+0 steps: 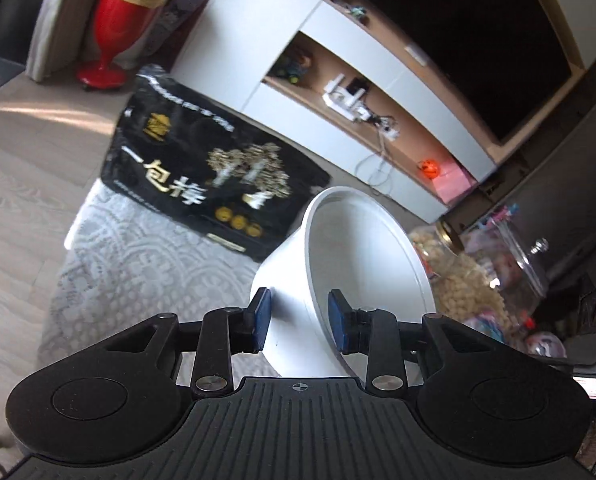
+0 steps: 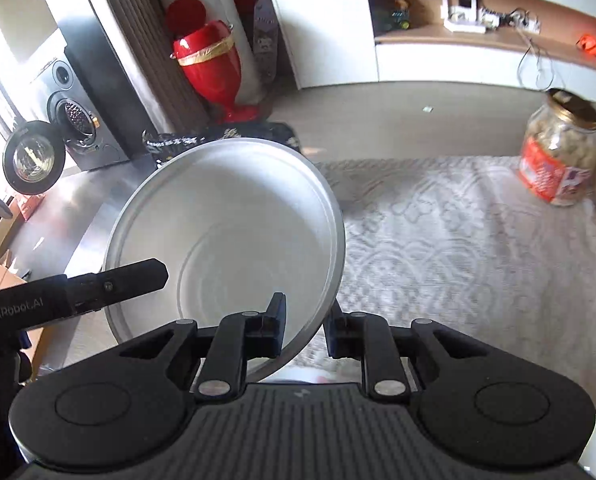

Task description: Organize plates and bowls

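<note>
A white bowl (image 1: 362,264) is tilted up in the air, and my left gripper (image 1: 300,320) is shut on its rim, one blue pad outside the wall and one inside. In the right wrist view the same bowl (image 2: 234,240) faces the camera, and my right gripper (image 2: 304,330) is shut on its lower right rim. The left gripper's finger (image 2: 114,284) reaches in from the left onto the bowl's left rim. A white object shows just below the right gripper, mostly hidden.
A lace-patterned cloth (image 2: 458,240) covers the table. A black printed bag (image 1: 202,176) lies behind the bowl. Jars of snacks (image 2: 558,156) stand at the right. A red vase (image 2: 210,64), a speaker (image 2: 74,116) and a white shelf unit (image 1: 358,92) lie beyond.
</note>
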A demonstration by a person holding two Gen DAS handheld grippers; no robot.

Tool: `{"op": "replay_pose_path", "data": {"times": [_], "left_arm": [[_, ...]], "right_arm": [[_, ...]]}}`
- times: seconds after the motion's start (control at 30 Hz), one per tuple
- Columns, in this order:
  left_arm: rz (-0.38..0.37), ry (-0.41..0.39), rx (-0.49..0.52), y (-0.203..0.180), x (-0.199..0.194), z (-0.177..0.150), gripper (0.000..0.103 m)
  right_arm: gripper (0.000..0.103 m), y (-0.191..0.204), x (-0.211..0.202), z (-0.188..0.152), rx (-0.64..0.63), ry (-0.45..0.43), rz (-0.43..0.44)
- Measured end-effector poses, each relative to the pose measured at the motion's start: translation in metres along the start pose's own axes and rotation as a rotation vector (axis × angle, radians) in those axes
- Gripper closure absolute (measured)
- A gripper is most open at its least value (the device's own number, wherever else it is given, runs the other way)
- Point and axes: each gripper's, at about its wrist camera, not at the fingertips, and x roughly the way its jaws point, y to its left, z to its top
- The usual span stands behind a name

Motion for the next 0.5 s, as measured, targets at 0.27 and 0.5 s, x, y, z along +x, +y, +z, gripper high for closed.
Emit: {"op": "replay_pose_path", "data": {"times": [0.27,0.5], "left_arm": [[-0.193,0.255,0.252,-0.16,0.054,-0.073,0.066],[-0.138,0.495,0.333,-0.201,0.119,-0.136,0.071]], "right_arm": [[0.082,-0.135,-0.112,-0.083,0.15,-0.035,-0.186],[0.075,-0.189,-0.1,-0.134,0.201,0.021,-0.244]]}}
